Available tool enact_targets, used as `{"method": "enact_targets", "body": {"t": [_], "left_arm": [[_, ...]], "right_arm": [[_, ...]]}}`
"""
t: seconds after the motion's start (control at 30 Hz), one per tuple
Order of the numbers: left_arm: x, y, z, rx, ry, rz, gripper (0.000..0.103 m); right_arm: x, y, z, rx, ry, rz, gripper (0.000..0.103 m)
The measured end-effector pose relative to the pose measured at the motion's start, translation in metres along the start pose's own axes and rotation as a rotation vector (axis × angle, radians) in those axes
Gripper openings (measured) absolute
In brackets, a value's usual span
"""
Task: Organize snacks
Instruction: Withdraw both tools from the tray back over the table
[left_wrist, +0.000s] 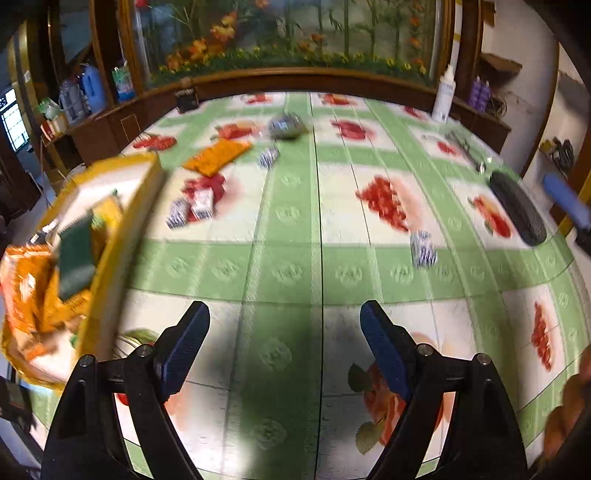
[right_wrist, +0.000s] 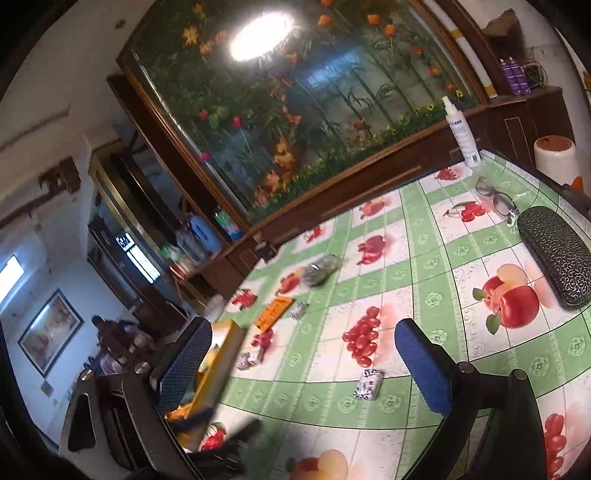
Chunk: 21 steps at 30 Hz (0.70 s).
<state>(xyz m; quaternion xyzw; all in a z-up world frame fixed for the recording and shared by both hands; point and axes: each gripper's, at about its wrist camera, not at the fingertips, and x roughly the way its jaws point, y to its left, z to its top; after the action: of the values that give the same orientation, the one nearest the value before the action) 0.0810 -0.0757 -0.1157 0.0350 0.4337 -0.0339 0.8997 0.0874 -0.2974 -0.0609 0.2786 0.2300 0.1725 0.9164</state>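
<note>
Yellow box (left_wrist: 110, 236) at the far left of the table (left_wrist: 332, 266), already holding orange packets (left_wrist: 29, 288) and a dark green pack (left_wrist: 75, 258); blurred in the left wrist view, so labels unreadable. Right of it, loose on the cloth: a flat orange packet (left_wrist: 218, 155), two small blue-and-white wrapped snacks (left_wrist: 177, 214) with a red-and-white one (left_wrist: 202, 201) touching them, another blue-and-white piece (left_wrist: 269, 157) farther back, a grey-green bag (left_wrist: 286, 126) near the far edge, and one blue-and-white snack (left_wrist: 423, 248) alone toward the right. Judged light, soft-wrapped, slightly crinkly and slick; small ones best pinched across the short middle, the flat packet by an edge, since it lies flush with the cloth. Left gripper (left_wrist: 284, 325): jaws wide apart, nothing between them, only bare cloth below; nearest snacks lie well ahead and to the left of the gap, the lone one ahead and to the right. Right gripper (right_wrist: 306, 350): jaws also apart and empty; the lone blue-and-white snack (right_wrist: 367, 384) lies on the table within the gap as seen from the right wrist, nearer the right finger, not touched. Spectacle case (right_wrist: 557, 254), glasses (right_wrist: 495, 199) and spray bottle (right_wrist: 461, 133) sit at the right, no part of the job.
</note>
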Motion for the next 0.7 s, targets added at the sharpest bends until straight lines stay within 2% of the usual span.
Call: {"method": "enact_targets", "body": {"t": [0.1,0.33,0.4,0.53,0.7], "left_arm": [[0.007,-0.007,-0.01,0.025,0.006,0.038,0.084],[-0.005,-0.014,-0.008,0.052,-0.101,0.07,0.084],[-0.001,-0.012,-0.007,0.048,-0.098,0.083,0.084],[0.012,-0.007,-0.006,0.009,-0.051,0.045,0.084],[0.006,0.002,-0.005,-0.042,-0.083,0.025,0.084]], "right_arm": [[-0.011,0.002,0.0,-0.011,-0.031,0.01,0.101],[-0.021,-0.002,0.001,0.011,-0.052,-0.007,0.101],[-0.019,-0.004,0.0,0.025,-0.04,-0.004,0.101],[-0.016,-0.002,-0.004,0.019,-0.021,0.003,0.101],[-0.018,0.004,-0.004,-0.001,-0.031,0.004,0.101]]}}
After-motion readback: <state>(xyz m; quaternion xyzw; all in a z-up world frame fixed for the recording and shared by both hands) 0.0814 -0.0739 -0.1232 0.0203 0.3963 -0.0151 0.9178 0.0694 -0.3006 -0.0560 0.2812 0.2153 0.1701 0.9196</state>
